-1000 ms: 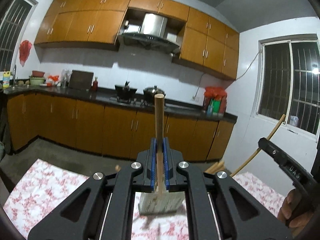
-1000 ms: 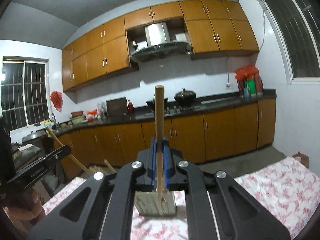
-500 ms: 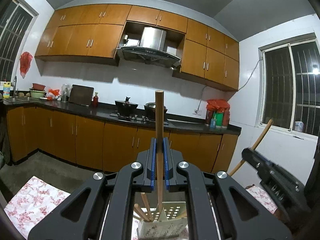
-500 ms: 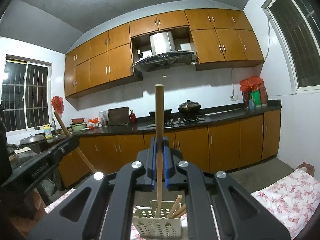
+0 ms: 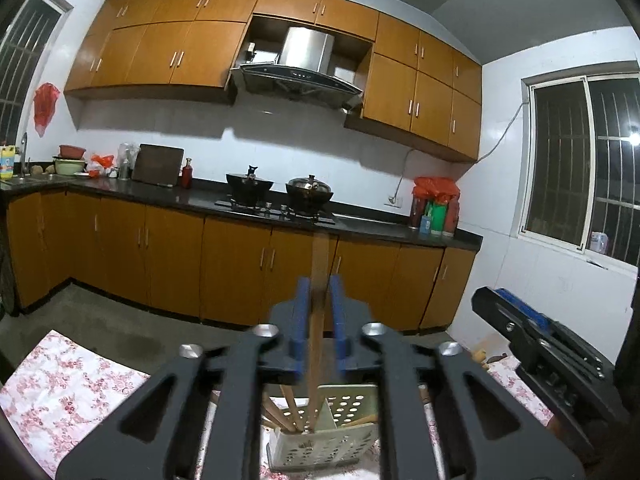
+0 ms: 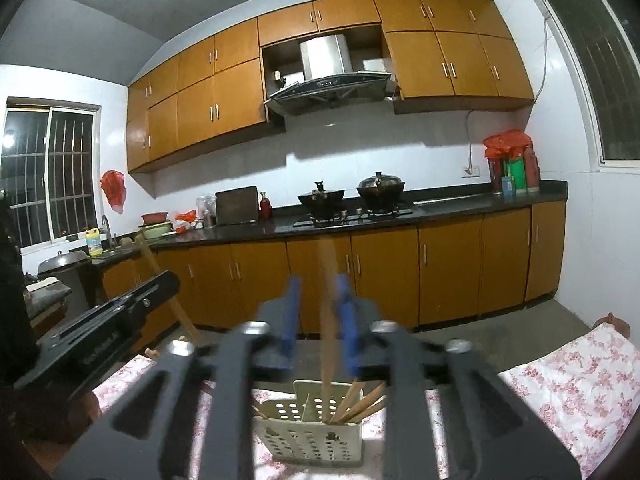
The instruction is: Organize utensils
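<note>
1. Two grippers were at work, and each had a wooden stick standing upright between its jaws; you were letting both go at once.
2. Your left gripper (image 5: 318, 324) had its jaws opening, the blue pads already clear of the left stick (image 5: 319, 304), whose lower end sat in the perforated holder (image 5: 332, 440) directly below and just ahead of the tool.
3. Your right gripper (image 6: 318, 322) was likewise opening; the right stick (image 6: 329, 320) stood blurred between the parted pads, nearer the right one, with its foot in the holder (image 6: 308, 432) among other sticks leaning there.
4. What mattered for the next move, I judge, was that each stick's long axis ran vertically through the gap, so each tool had to back straight away without brushing it.
5. Both tools stood about equally near the holder, one on either side of it.
6. Under the tools lay a table in a floral cloth (image 5: 68, 392); beyond them stood orange kitchen cabinets (image 5: 240, 264), a dark counter and a stove with pots.
</note>
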The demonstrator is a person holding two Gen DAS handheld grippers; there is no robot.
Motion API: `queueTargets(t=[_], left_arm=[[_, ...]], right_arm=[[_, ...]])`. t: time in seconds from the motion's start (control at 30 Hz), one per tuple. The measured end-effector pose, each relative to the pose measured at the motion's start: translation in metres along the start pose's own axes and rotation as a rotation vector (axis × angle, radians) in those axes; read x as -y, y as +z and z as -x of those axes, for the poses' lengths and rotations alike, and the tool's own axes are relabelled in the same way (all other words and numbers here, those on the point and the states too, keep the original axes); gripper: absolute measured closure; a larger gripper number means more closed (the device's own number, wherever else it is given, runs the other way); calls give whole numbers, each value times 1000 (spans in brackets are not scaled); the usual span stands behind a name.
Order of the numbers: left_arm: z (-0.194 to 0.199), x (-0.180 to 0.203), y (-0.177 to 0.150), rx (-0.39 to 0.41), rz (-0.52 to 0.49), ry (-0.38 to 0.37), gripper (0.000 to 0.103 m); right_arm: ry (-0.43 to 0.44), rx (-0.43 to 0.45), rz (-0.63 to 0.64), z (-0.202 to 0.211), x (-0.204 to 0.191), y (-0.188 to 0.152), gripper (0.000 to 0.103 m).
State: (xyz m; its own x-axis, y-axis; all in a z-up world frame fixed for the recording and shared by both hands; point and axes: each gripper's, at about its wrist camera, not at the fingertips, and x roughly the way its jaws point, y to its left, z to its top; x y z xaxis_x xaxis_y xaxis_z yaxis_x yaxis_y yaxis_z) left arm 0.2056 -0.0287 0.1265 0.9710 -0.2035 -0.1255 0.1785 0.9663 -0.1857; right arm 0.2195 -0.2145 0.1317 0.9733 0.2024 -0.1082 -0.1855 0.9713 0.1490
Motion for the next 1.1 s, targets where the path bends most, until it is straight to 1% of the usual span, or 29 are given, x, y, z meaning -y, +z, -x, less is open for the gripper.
queueTargets(t=[0.03,0.07,0.17,0.2,0.23,0.27,0.3,0.33,0.37,0.4,0.43,0.47,0.57,0.67,0.77,0.87,0.97,1.03,1.1], left_arm=[[2,-1,1,6,4,4,59],[7,-3,3,21,11,6,53],[17,-6,9,33,22,5,50],[17,-6,11,34,23,7,49],[20,-7,12,34,22,9,45],[25,-8,13,37,20,13,41],[32,-9,13,40,18,18,39],[38,-10,13,43,17,25,33],[44,-12,12,47,15,34,26],[48,-12,11,49,13,41,22],[53,-13,11,52,8,51,14],[61,-14,10,56,2,62,7],[80,-17,4,57,-21,92,2],[98,-18,-7,50,-56,128,2],[113,-17,-20,38,-92,163,2],[126,-16,-37,24,-135,200,2],[135,-14,-57,-18,-178,228,2],[139,-13,-69,-40,-196,231,2],[142,-12,-78,-56,-208,230,2]], right_arm=[[1,5,0,3,1,1,65],[2,10,2,7,1,3,64],[-5,24,8,17,1,7,56],[-8,29,11,23,1,7,51],[-10,33,14,28,0,7,45],[-15,40,20,35,0,7,40],[-17,44,25,39,-1,6,32],[-23,50,34,46,-1,5,23],[-33,57,44,51,-2,3,18],[-43,63,57,59,-3,1,10],[-52,66,66,65,-4,-1,5],[-61,67,75,71,-5,-4,4],[-109,45,111,87,-10,-17,4],[-153,21,132,98,-14,-30,4],[-189,-25,132,110,-13,-46,4],[-197,-57,116,122,-12,-60,4],[-226,-54,122,133,-13,-74,4],[-248,-41,128,143,-16,-87,4],[-256,-52,144,147,-16,-95,4]])
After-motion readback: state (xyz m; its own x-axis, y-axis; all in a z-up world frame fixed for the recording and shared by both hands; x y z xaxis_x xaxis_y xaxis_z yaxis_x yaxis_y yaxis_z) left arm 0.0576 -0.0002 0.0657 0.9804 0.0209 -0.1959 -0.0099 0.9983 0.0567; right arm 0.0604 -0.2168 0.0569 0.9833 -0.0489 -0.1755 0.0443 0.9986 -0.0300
